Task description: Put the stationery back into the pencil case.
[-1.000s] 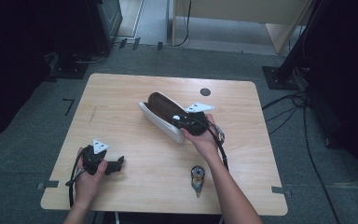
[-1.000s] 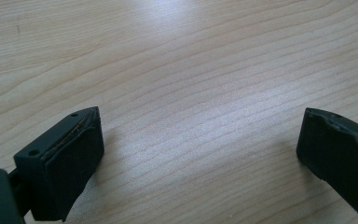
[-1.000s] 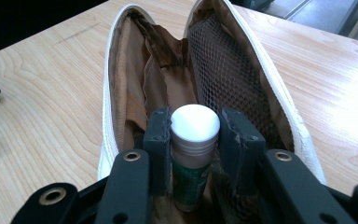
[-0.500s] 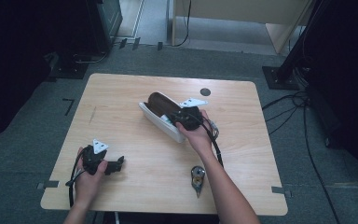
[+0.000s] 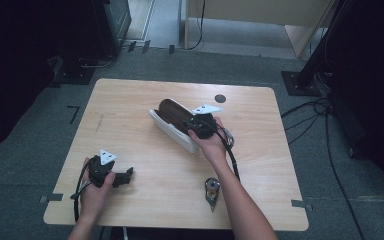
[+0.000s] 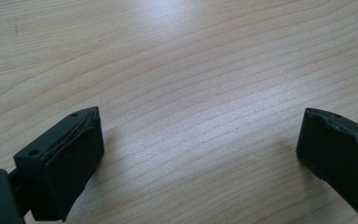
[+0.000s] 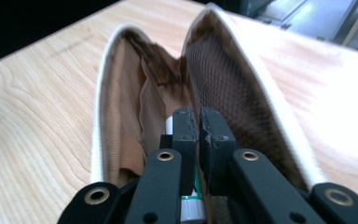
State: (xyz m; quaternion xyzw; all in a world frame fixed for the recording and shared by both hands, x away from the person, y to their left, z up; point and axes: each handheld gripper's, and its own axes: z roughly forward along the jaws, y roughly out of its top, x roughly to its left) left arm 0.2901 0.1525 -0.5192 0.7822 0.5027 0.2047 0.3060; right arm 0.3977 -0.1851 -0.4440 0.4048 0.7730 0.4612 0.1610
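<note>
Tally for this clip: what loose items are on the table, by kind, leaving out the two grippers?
Open pencil case, white outside with a brown lining: 1
Pen or marker with a white and green body, inside the case beneath the right gripper's jaws: 1
Small dark tool with a round middle, near the front edge: 1
Total: 3

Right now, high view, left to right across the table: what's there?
Left gripper → white pencil case, open → right gripper at the case's mouth → small metal tool near the front edge.
</note>
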